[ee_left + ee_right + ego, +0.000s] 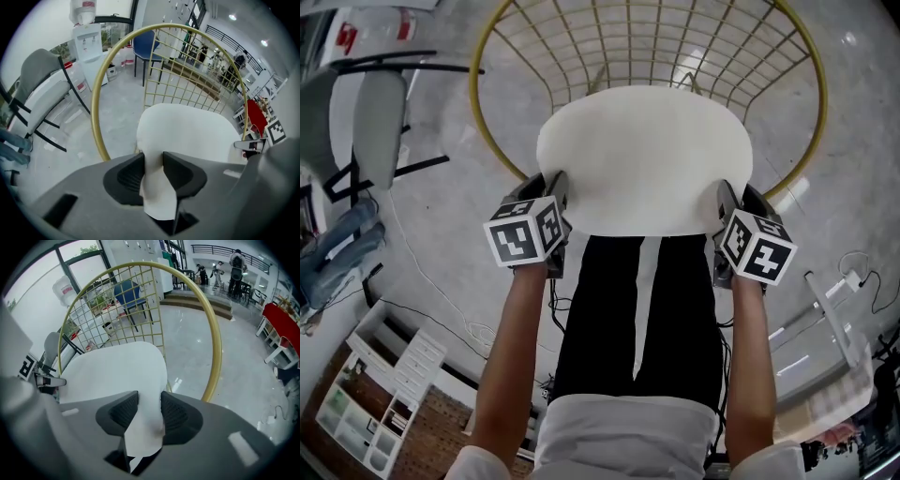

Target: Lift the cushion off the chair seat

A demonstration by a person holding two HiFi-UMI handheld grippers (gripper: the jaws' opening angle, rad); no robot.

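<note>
A round white cushion (645,155) hangs in front of the gold wire chair (502,42), held at its near edge on both sides. My left gripper (555,192) is shut on the cushion's left near corner; in the left gripper view the white edge (157,187) is pinched between the dark pads. My right gripper (724,202) is shut on the right near corner, the cushion's edge (145,425) squeezed between its pads. The cushion (187,136) bulges toward the chair's gold hoop (101,98). The chair seat under the cushion is hidden.
A grey chair with black legs (375,122) stands at the left. A white shelf unit (380,394) lies low left, and cables (441,281) run over the grey floor. The person's black trousers (637,309) are right below the cushion. A water dispenser (86,35) stands behind.
</note>
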